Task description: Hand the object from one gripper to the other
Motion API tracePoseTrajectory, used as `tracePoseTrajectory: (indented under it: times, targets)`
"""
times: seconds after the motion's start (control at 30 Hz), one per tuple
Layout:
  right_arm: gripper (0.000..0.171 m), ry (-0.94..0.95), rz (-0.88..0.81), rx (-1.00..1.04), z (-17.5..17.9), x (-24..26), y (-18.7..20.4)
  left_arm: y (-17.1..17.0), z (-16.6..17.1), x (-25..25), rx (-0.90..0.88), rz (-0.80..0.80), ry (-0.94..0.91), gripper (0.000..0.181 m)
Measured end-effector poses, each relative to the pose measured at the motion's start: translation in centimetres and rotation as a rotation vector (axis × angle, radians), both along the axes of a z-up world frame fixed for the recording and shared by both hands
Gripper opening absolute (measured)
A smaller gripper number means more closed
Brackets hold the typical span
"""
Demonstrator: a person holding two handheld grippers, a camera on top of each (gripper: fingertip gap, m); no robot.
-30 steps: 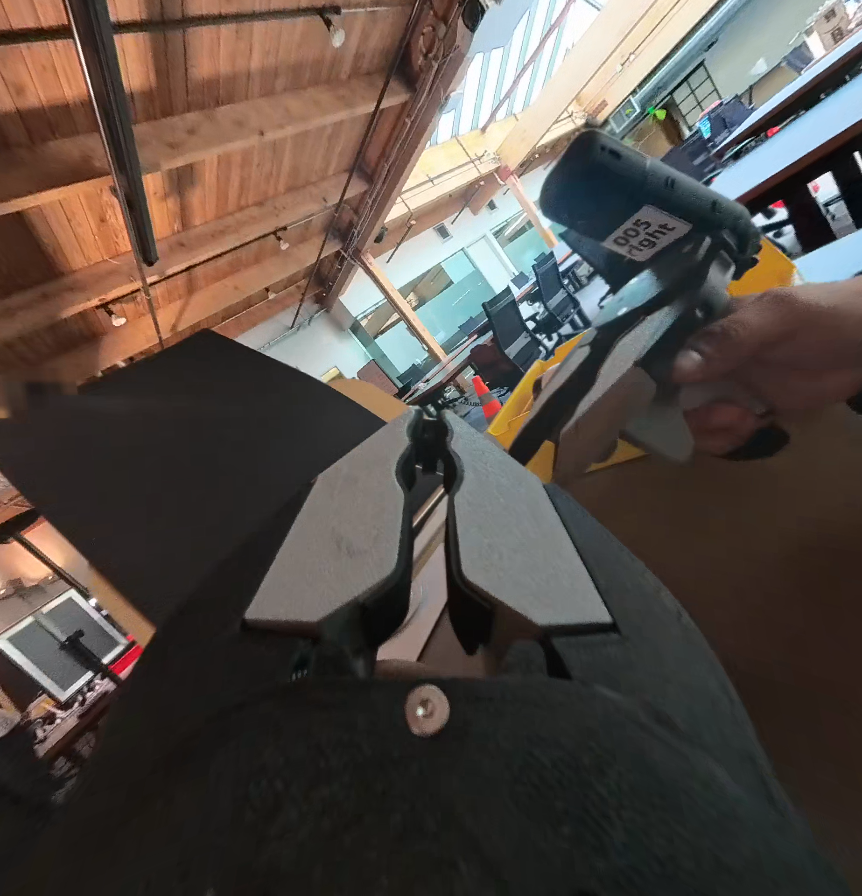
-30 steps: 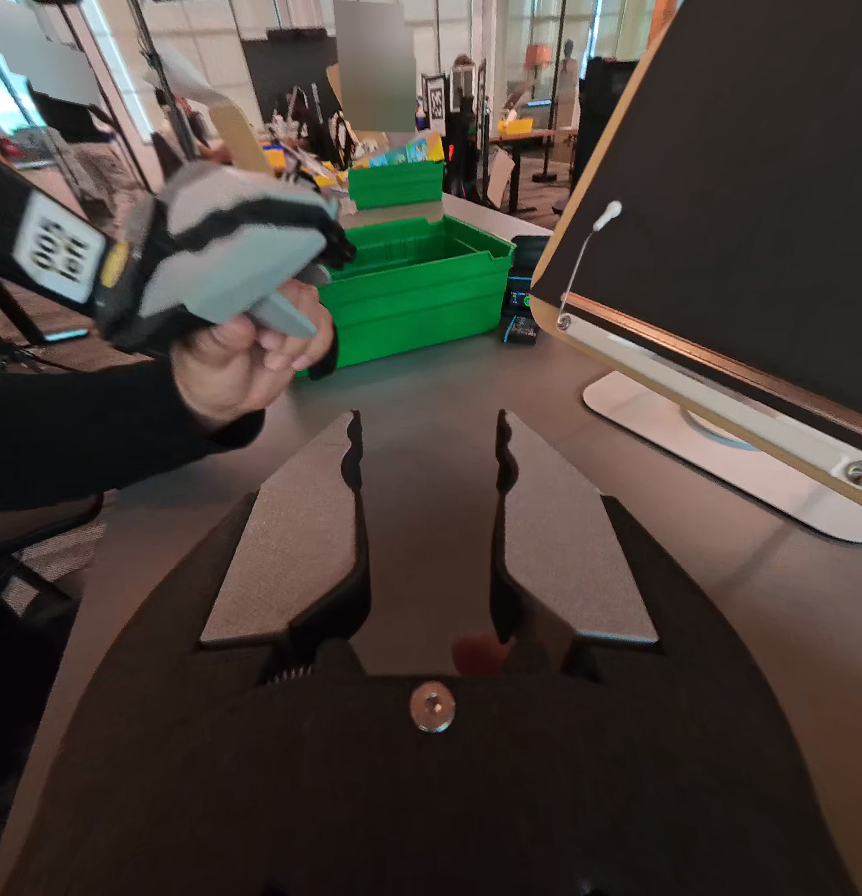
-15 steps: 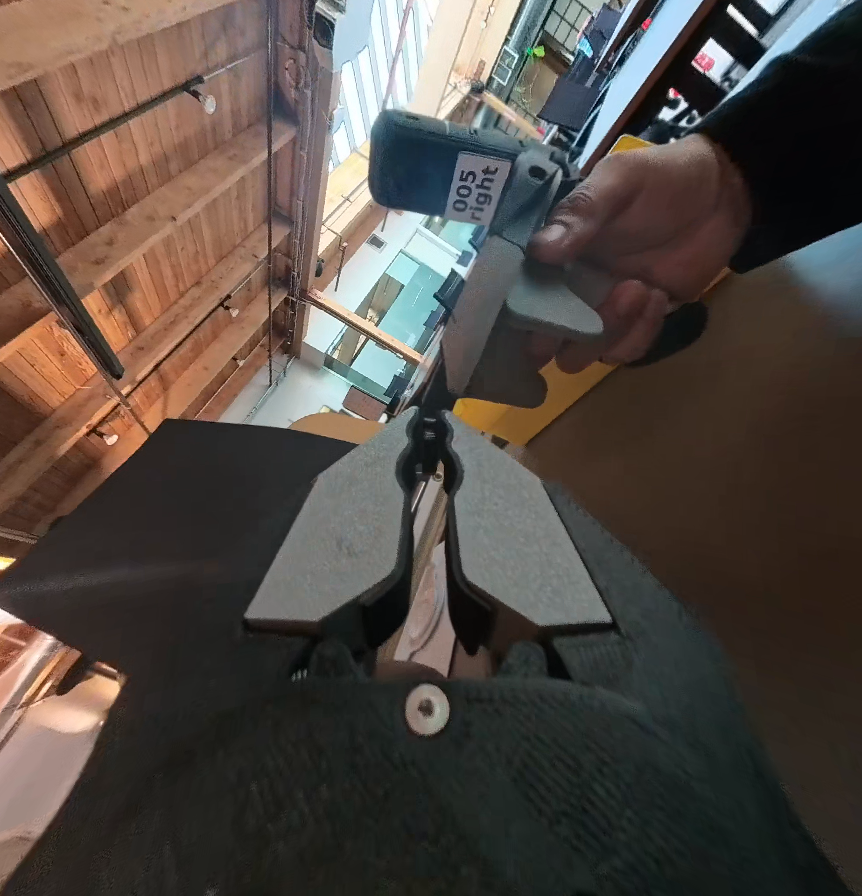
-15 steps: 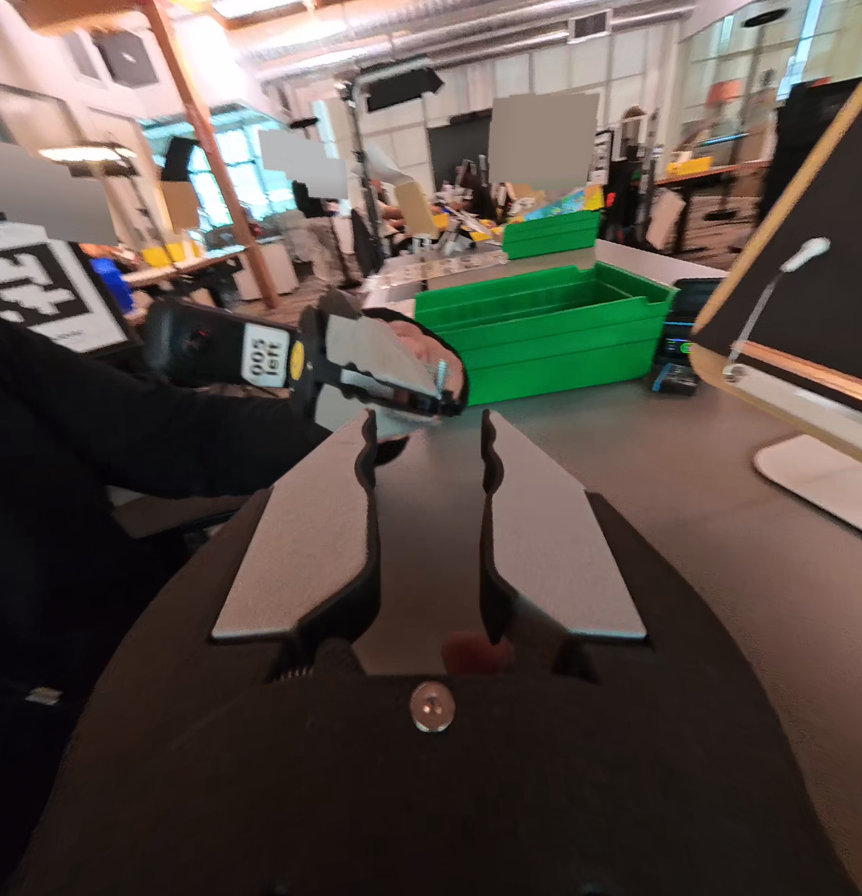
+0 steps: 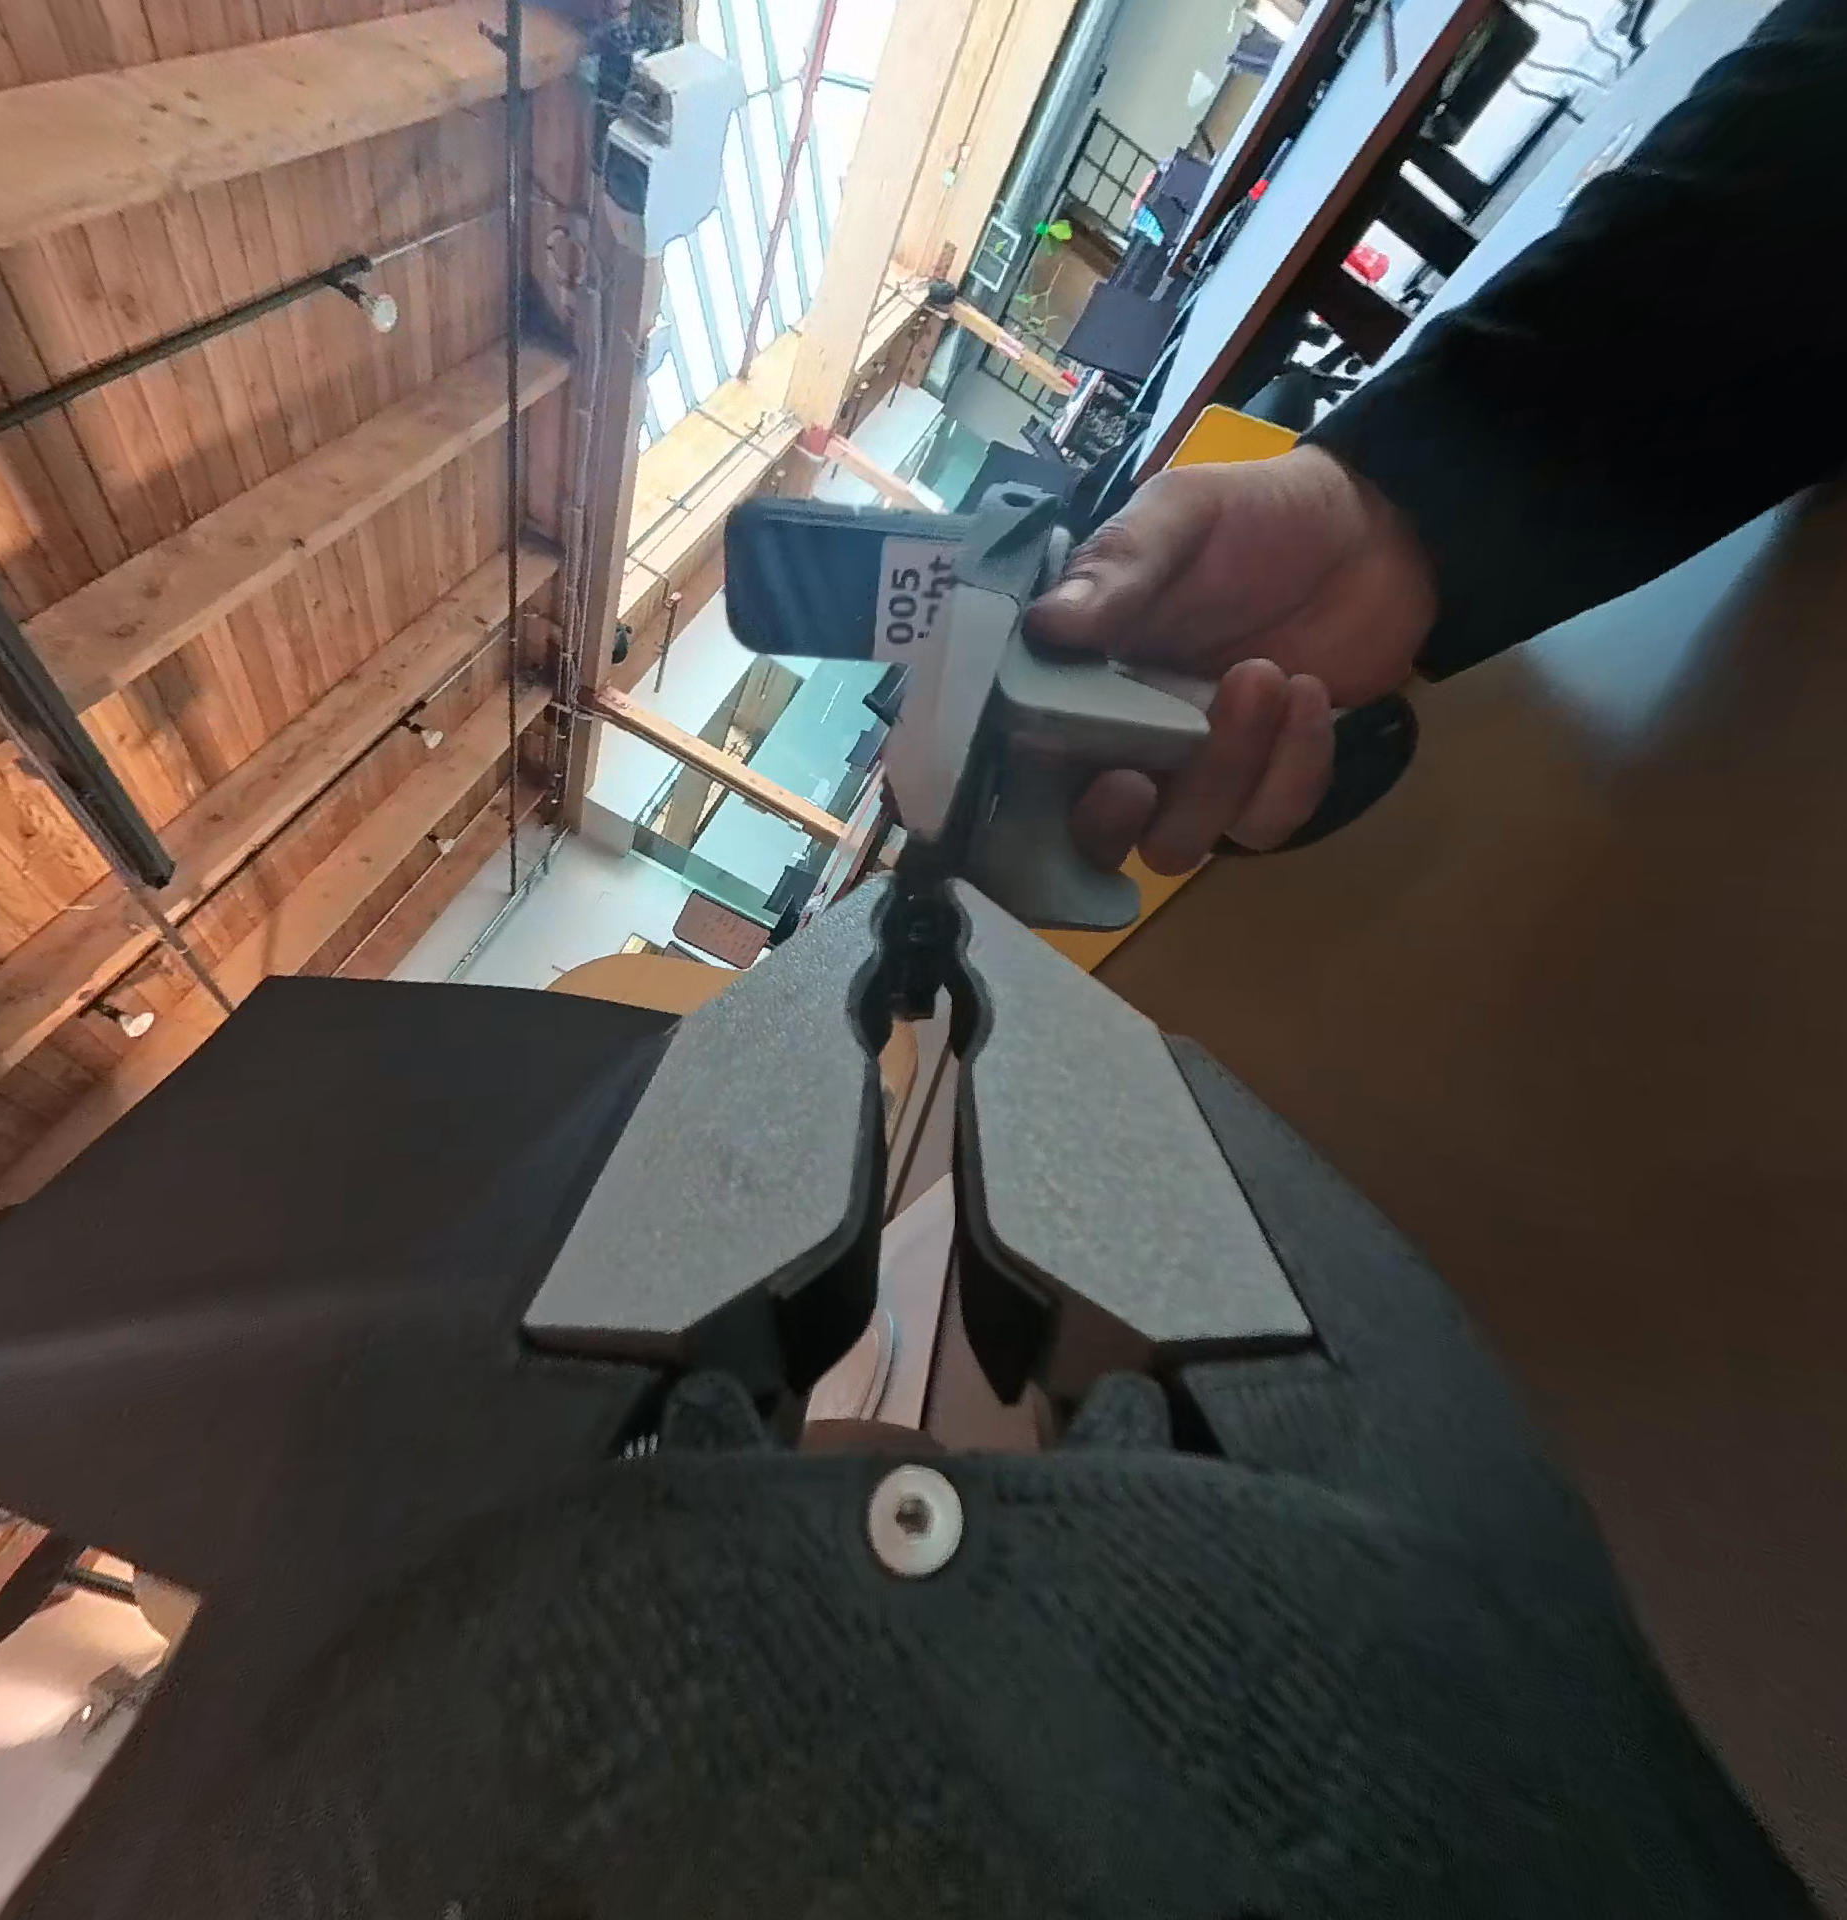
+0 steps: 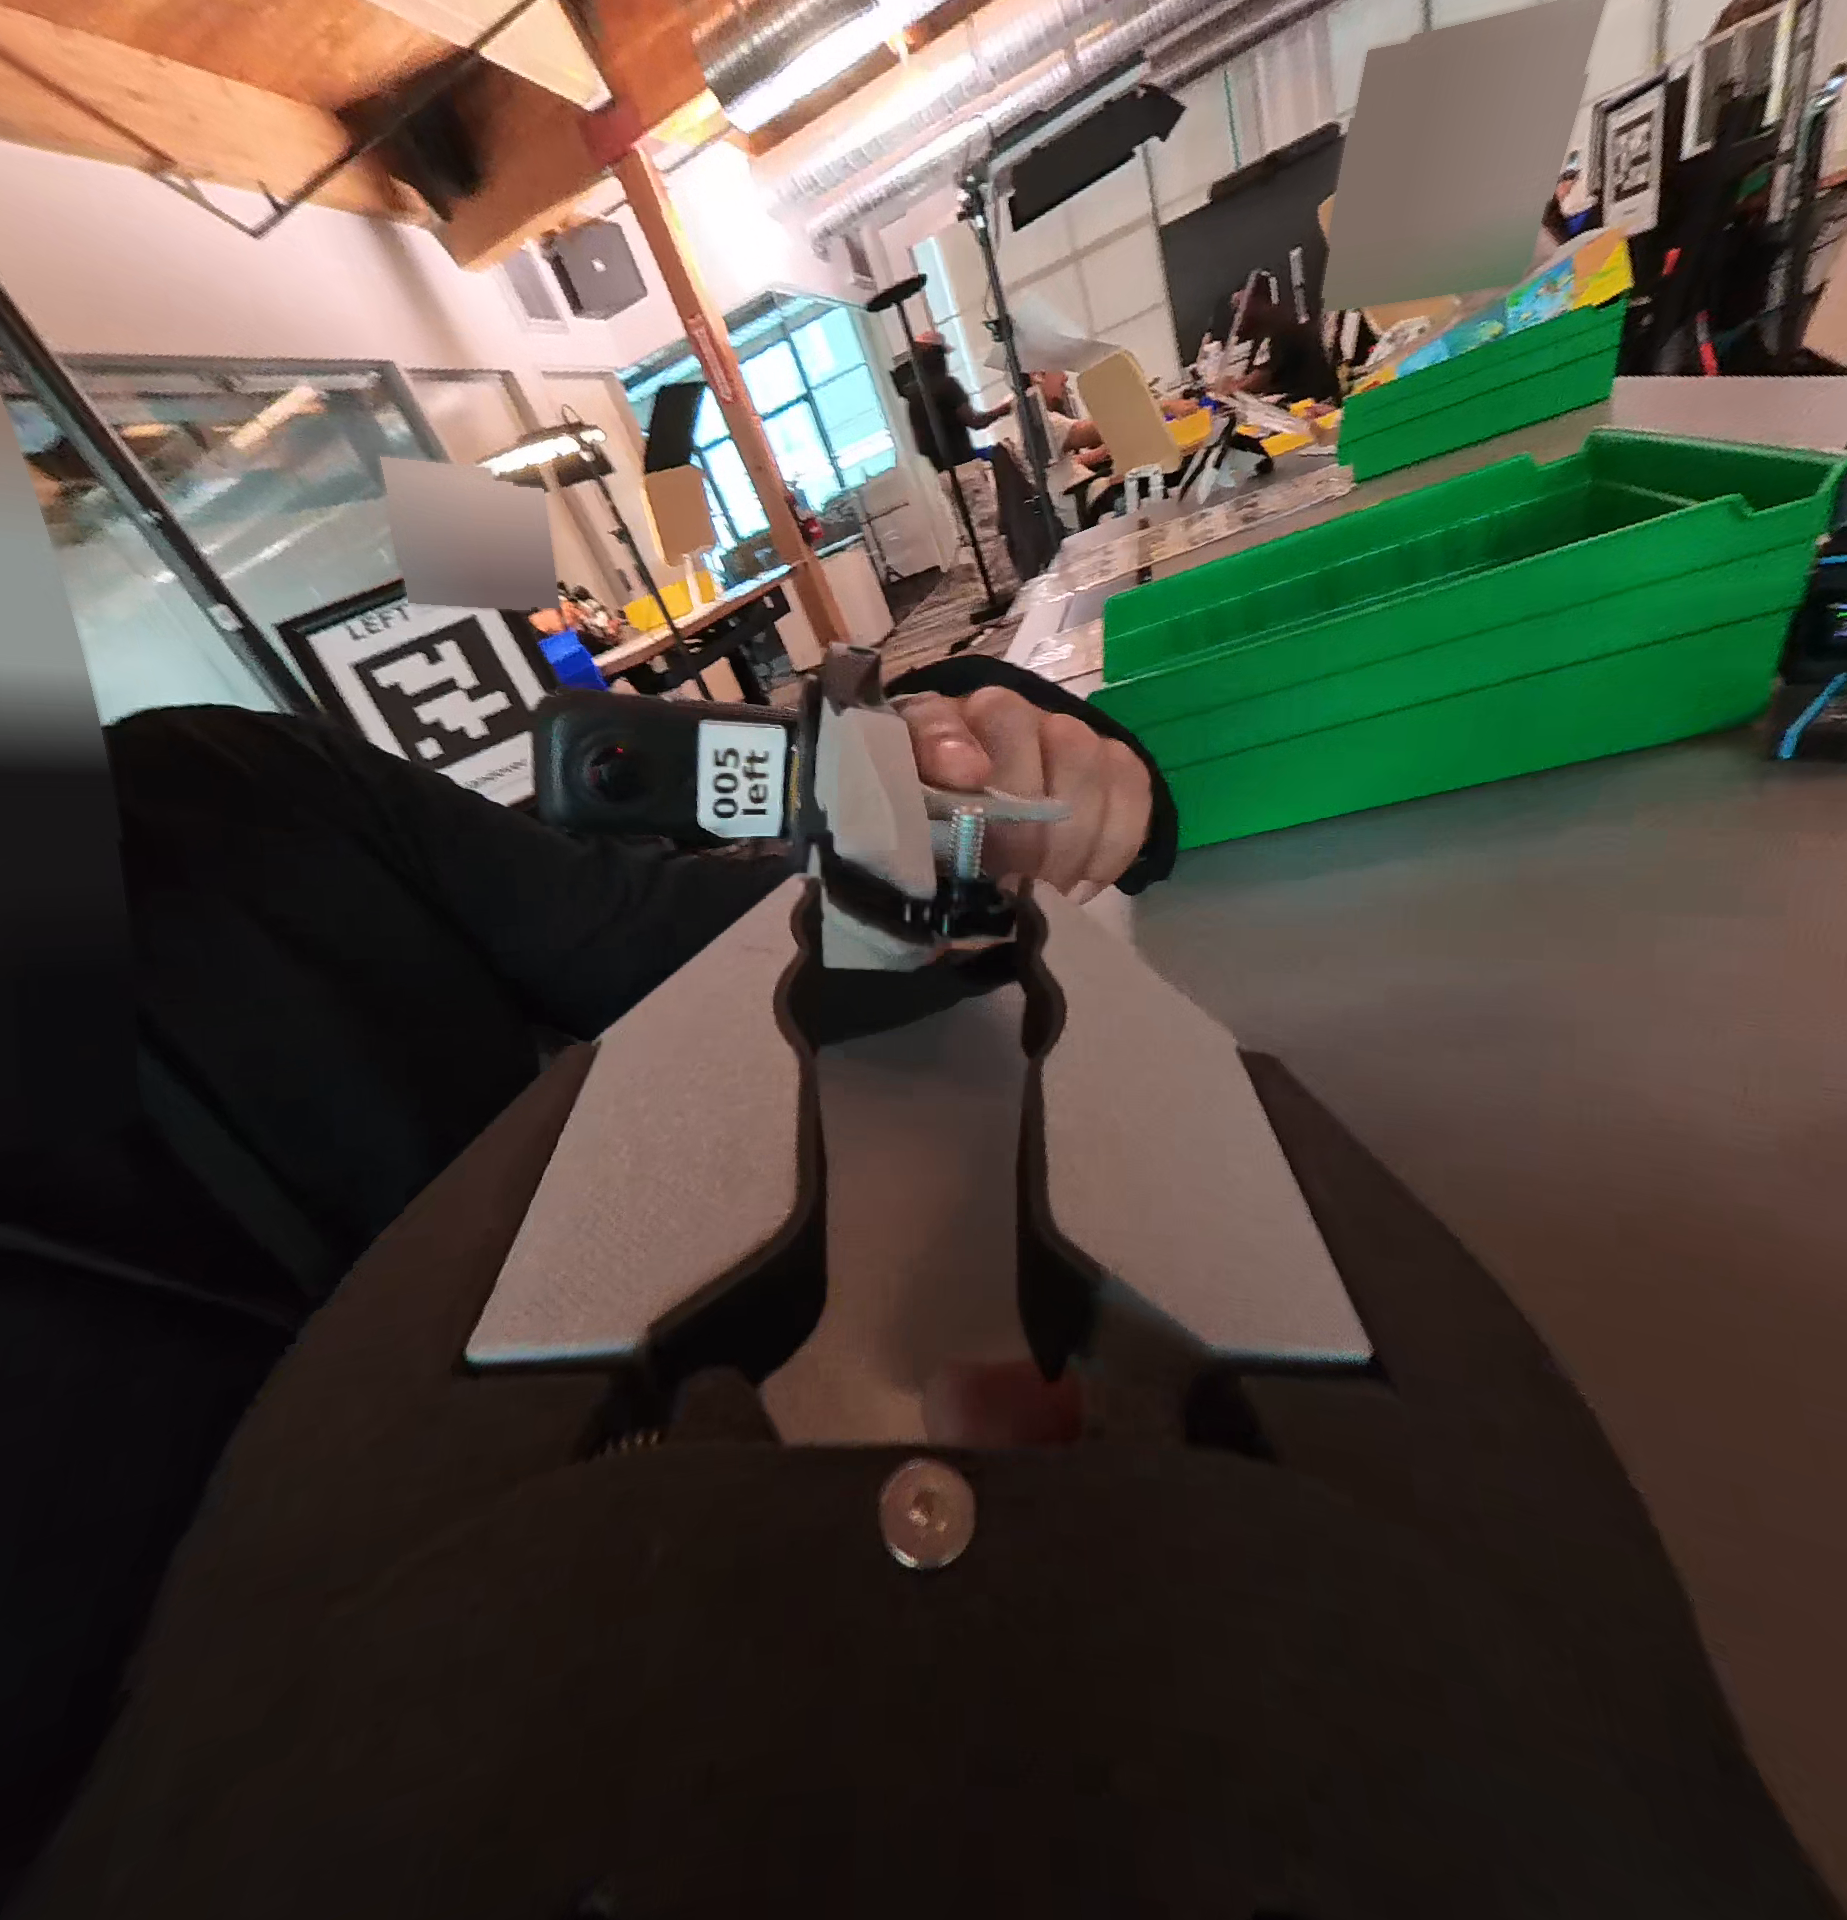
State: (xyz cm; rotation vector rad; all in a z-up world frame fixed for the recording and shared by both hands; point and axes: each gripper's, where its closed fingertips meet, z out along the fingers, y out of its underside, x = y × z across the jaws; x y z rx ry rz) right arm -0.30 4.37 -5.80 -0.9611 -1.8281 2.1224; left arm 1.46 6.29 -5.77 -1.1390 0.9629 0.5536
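Note:
My left gripper [image 5: 917, 940] is shut on a small bolt with a black end [image 5: 914, 961]. In the right wrist view the left gripper [image 6: 960, 914] is held by a hand in a black sleeve, and the bolt's silver thread [image 6: 963, 831] sticks up from its tips. My right gripper [image 6: 914, 935] is open, its two fingers either side of the left gripper's tips and the bolt, apart from them. In the left wrist view the right gripper [image 5: 934, 842] comes in from above, tips close over the bolt.
Green bins [image 6: 1470, 665] are stacked on the grey table [image 6: 1521, 987] to the right, with a small dark device [image 6: 1844, 665] beside them. A black board [image 5: 275, 1195] leans at the left. A yellow bin [image 5: 1231, 436] sits behind the hand. My two grippers' fingertips are within a few centimetres of each other.
The two grippers have come together tip to tip. My right gripper's open fingers now straddle the left gripper's tips and the bolt. The left gripper has stayed shut.

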Motion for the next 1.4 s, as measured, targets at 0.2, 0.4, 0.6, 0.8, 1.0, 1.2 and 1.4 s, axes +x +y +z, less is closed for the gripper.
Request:
tracePoseTrajectory:
  times: [0.2,0.4,0.6,0.8,1.0,1.2,1.4]
  targets:
    - [0.024,-0.031,0.012,0.019,-0.7,0.0,0.0,0.1,-0.5,0.4,-0.015,-0.008,0.009,0.003]
    - [0.018,-0.078,-0.035,0.009,-1.4,-0.9,0.8,0.7,-1.0,-0.6,-0.015,0.029,-0.018,0.005]
    - [0.018,-0.104,-0.080,0.034,-2.0,-1.4,1.3,1.1,-1.5,-1.2,-0.053,0.045,-0.046,0.005]
    - [0.018,-0.118,-0.136,0.029,-2.0,-1.9,2.4,1.1,-1.2,-1.6,-0.052,0.048,-0.101,0.010]
    - [0.018,-0.105,-0.249,0.082,-2.3,-2.7,3.9,0.5,-0.1,-2.5,-0.071,0.010,-0.247,0.013]
    - [0.018,0.085,-0.517,0.471,-2.7,-3.6,6.3,1.4,-0.5,-4.5,-0.387,-0.110,-0.723,0.018]
    - [0.018,0.366,-0.630,0.945,-2.8,-3.6,4.8,2.4,-2.5,-5.3,-0.608,-0.150,-0.979,0.024]
